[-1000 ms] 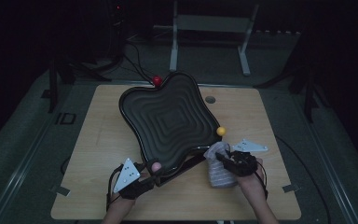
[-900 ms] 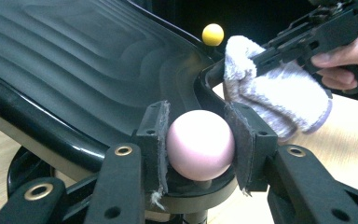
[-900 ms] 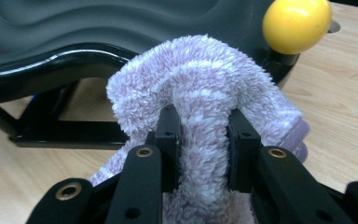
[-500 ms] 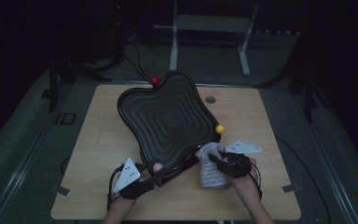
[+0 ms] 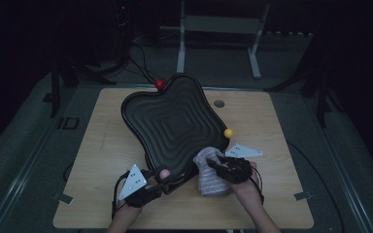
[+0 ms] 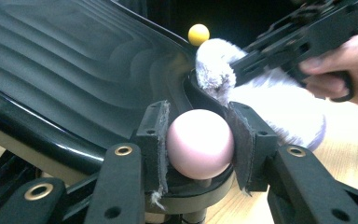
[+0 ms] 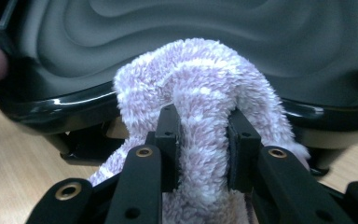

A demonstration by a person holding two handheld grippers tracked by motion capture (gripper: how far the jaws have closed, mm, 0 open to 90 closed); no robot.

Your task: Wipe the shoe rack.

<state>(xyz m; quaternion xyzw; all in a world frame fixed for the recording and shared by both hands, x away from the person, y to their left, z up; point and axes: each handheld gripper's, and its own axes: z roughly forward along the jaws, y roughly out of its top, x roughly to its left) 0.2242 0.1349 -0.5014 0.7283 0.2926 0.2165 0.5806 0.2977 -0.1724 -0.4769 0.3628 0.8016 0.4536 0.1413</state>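
Left gripper (image 6: 198, 144) around pink ball (image 6: 199, 143) (right gripper (image 7: 204, 140) pinching cloth (image 7: 200, 93))

Black hand-held gripper (image 6: 200, 144), brass-ringed screws

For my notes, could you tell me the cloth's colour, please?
Pale lilac with white stripes; the cloth shows best in the right gripper view.

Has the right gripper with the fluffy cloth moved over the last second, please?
Yes. The right gripper has carried the cloth leftward along the black tray's near rim, away from the yellow ball.
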